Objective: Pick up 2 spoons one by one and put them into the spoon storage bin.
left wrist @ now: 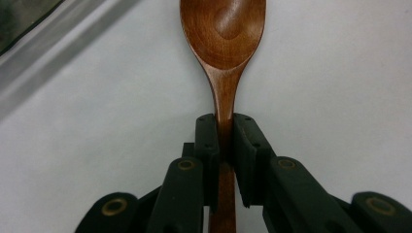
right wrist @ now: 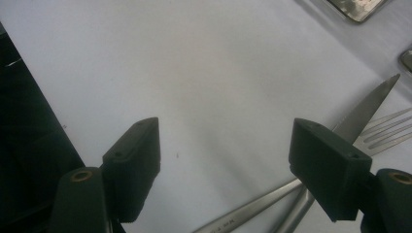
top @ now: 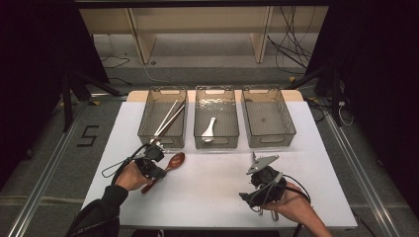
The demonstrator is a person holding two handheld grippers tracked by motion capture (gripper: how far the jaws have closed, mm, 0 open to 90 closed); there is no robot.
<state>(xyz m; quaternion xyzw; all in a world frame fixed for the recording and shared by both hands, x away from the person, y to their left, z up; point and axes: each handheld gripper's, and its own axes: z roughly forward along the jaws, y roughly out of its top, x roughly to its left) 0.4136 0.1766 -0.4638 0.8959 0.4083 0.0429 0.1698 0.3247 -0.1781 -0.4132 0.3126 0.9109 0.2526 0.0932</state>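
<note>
A brown wooden spoon (top: 176,160) lies on the white table (top: 212,187) in front of the left bin. My left gripper (top: 159,169) is shut on its handle. In the left gripper view both black pads (left wrist: 208,141) press the handle of the wooden spoon (left wrist: 224,34), whose bowl faces up beyond the left gripper (left wrist: 225,133). My right gripper (top: 259,174) sits at the near right of the table. Its jaws stand wide apart over bare table, nothing between them in the right gripper (right wrist: 226,160) view.
Three clear bins stand in a row at the back: the left bin (top: 148,129) holds chopsticks (top: 167,120), the middle bin (top: 232,129) a white spoon (top: 209,129), and the right bin (top: 290,129) nothing. A steel knife (right wrist: 367,109) and fork (right wrist: 388,133) lie beside my right jaw.
</note>
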